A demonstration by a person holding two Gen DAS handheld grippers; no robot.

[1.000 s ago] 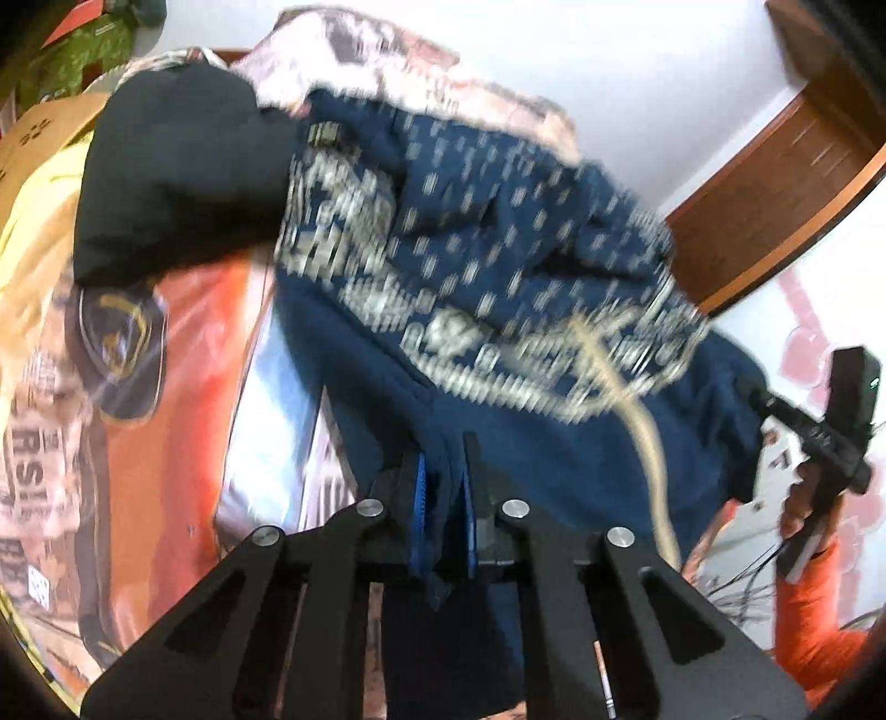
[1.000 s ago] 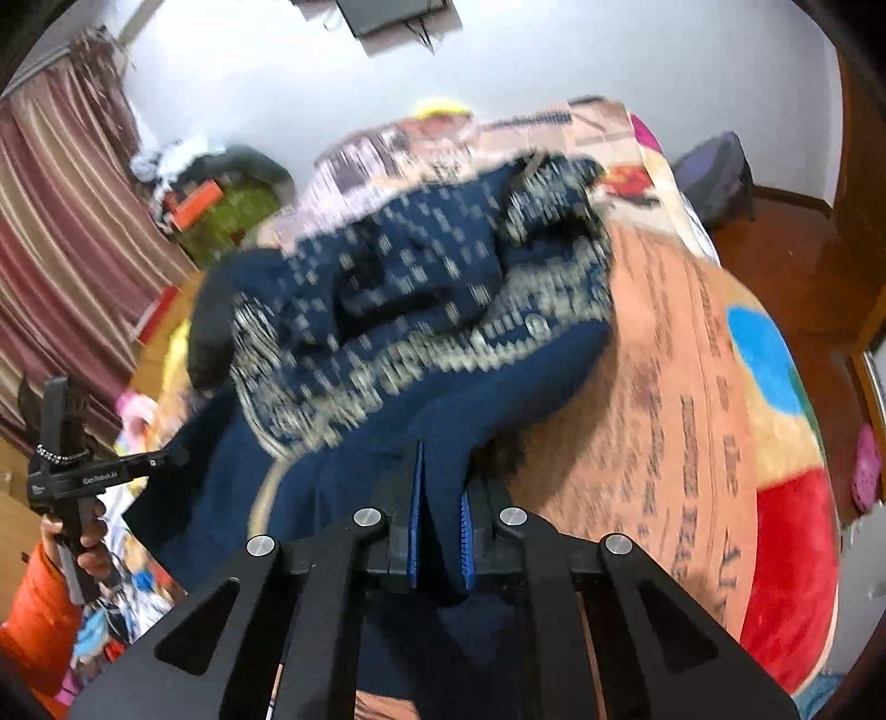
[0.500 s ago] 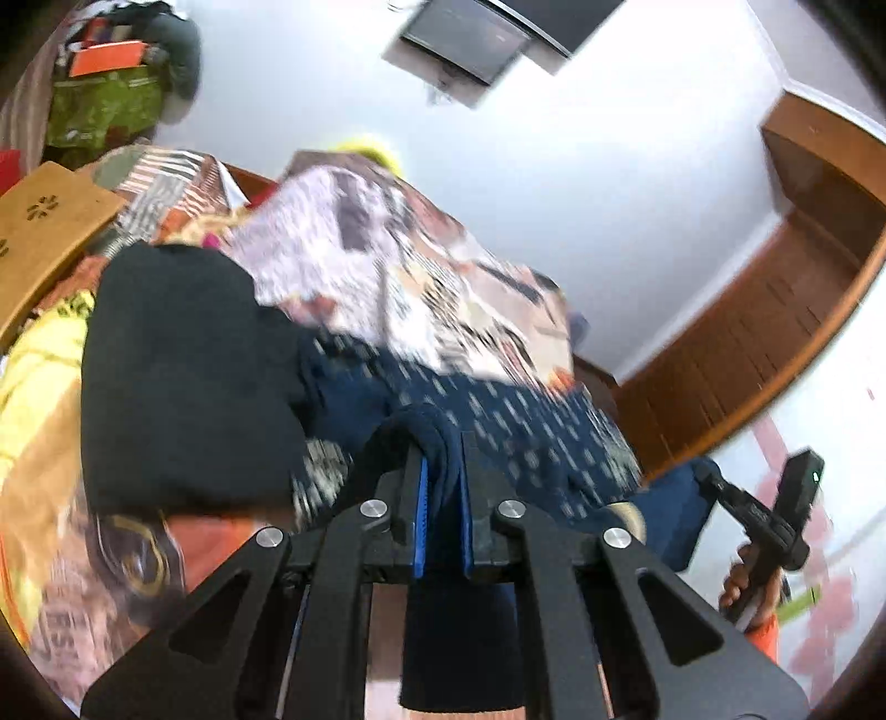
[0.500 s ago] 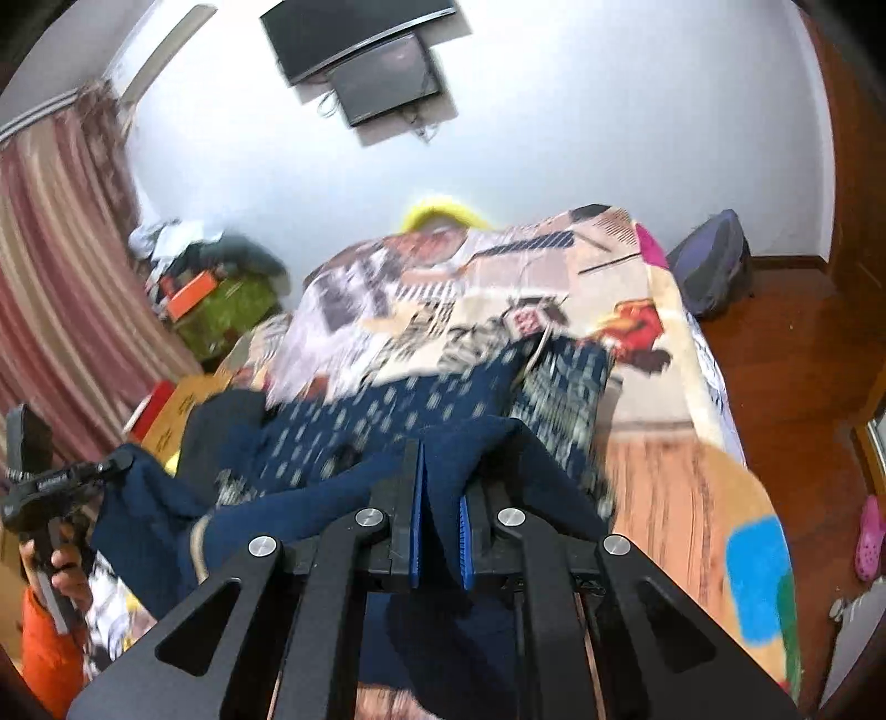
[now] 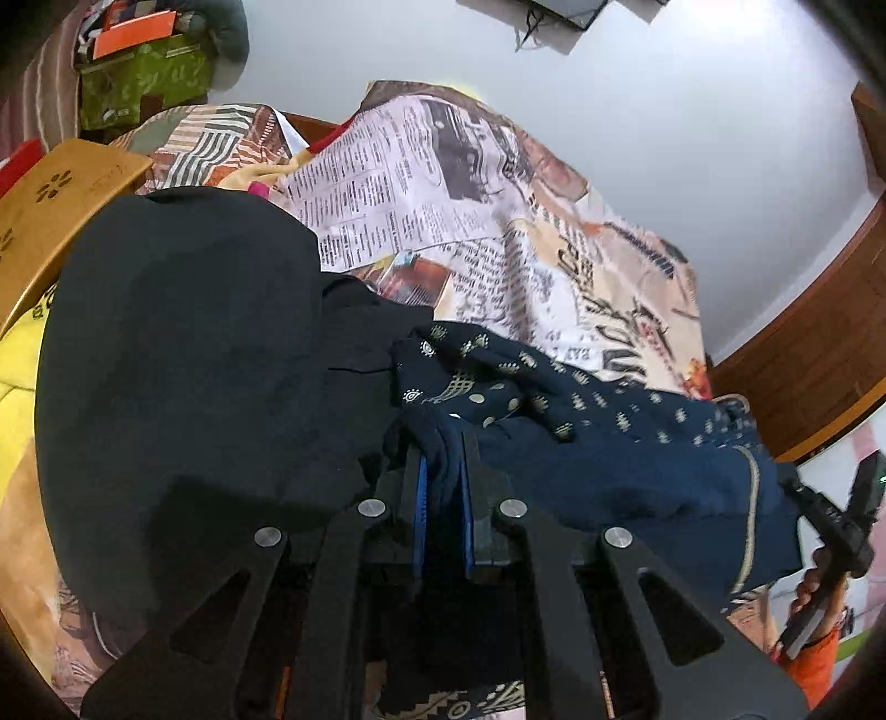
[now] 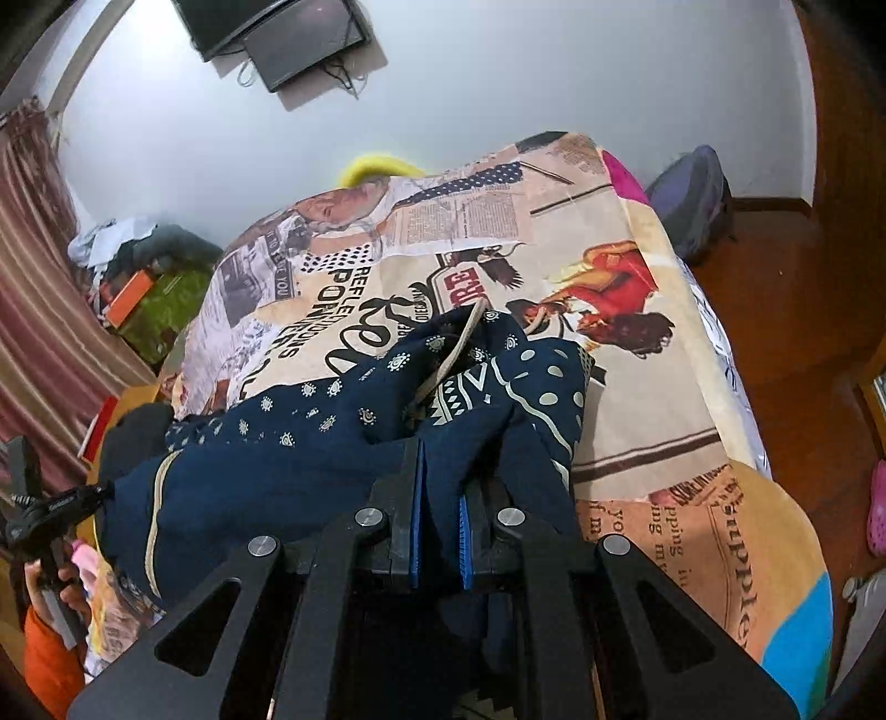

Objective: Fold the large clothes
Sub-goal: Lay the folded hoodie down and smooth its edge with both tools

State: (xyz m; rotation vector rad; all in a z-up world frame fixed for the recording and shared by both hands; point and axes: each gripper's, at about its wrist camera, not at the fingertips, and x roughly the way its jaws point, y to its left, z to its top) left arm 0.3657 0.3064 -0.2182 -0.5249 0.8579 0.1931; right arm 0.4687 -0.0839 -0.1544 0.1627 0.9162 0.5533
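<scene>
A: Start closest in. What is the left gripper (image 5: 443, 476) doing?

B: Its two blue-padded fingers are pressed together on a fold of the dark navy cotton garment with cream printed motifs (image 5: 581, 443). The cloth bunches up between the pads and spills out just past the tips.

A: And the right gripper (image 6: 440, 482)?

B: The same: its jaws pinch another fold of that navy garment (image 6: 310, 437), which rises right in front of the fingers and drapes away to the left of them. A cream cord or trim runs through the folds just beyond the tips.

A: So where does the garment lie as a whole?

B: Stretched between the two grippers, sagging onto the bed. From the left gripper it runs off to the right, toward the other hand-held tool (image 5: 847, 515) and the orange sleeve (image 5: 808, 664) holding it.

A: What lies beside the left gripper?

B: Directly to its left, and touching the navy cloth, a large black fabric heap (image 5: 183, 376). Further left, a yellow cloth (image 5: 16, 343) and a tan wooden board with flower cut-outs (image 5: 55, 188).

A: Farther ahead?

B: The bedspread printed like newspaper collage in beige, orange and white (image 6: 554, 232), spread beyond both grippers. Past it, a white wall (image 6: 498, 83) with a dark flat screen (image 6: 277, 33) mounted high, and striped curtains (image 6: 33, 277) far to the left of the right gripper.
</scene>
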